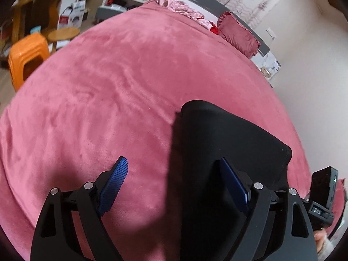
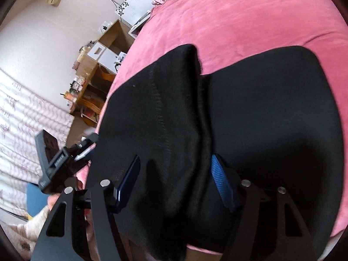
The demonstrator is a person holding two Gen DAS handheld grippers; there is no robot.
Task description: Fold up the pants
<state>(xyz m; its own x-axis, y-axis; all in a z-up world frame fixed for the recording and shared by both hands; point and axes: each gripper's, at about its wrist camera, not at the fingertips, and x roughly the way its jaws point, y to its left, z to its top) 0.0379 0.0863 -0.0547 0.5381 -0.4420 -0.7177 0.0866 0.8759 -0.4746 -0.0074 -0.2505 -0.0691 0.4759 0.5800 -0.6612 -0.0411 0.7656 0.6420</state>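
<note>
Left tongs (image 1: 171,179) spread; black pants (image 1: 230,134) apparently untouched.

Black clamp block (image 1: 319,212) at the right edge of the left wrist view: small pale letters reading "DAS" — the only clear text.
White cardboard boxes (image 1: 74,14) on the floor by the pink bed: printed red and dark panels — wording too blurred to read.
Dark mount strip (image 2: 58,158) at the left of the right wrist view: a line of grey lettering, illegible.
</note>
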